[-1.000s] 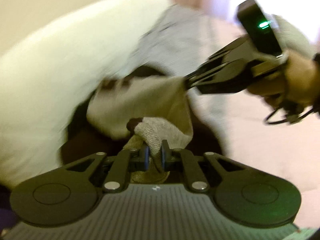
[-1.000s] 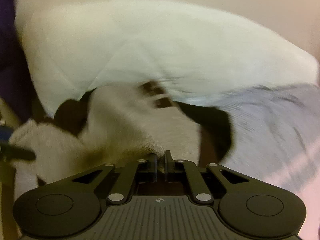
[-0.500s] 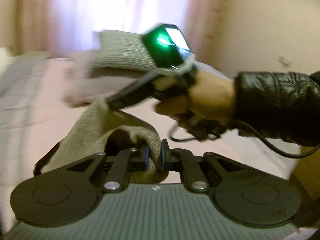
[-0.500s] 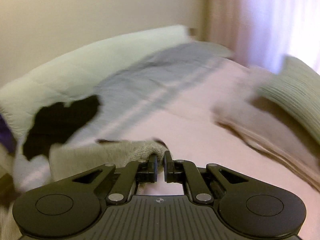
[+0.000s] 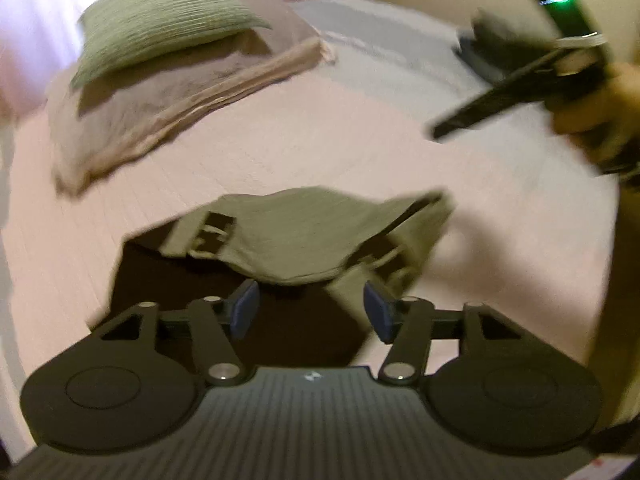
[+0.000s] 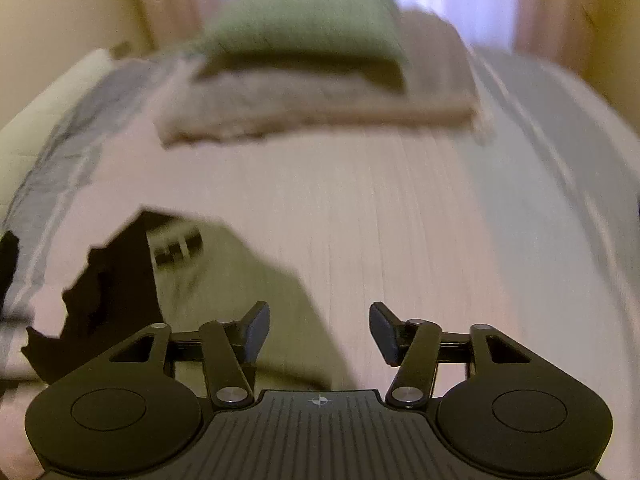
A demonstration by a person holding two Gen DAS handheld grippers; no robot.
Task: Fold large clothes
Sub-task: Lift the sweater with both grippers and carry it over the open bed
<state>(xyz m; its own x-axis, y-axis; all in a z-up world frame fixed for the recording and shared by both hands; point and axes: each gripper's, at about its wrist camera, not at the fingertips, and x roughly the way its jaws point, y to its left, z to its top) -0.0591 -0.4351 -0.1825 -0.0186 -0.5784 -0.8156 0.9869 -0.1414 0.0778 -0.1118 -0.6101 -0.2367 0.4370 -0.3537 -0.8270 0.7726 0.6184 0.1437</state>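
Both grippers released; garment lying on the bed.

Half a second earlier each gripper pinched the beige-and-black garment (image 5: 304,236); now the left gripper (image 5: 310,312) and right gripper (image 6: 318,330) stand wide apart, holding nothing. One garment lies on the pink bed cover (image 5: 280,152), just ahead of the left gripper, partly under the right one. Beyond the garment: one green pillow (image 5: 160,36) atop one folded blanket (image 5: 168,96). Right of the garment, bare cover runs to the bed's edge; the person's hand (image 5: 596,104) hovers there.
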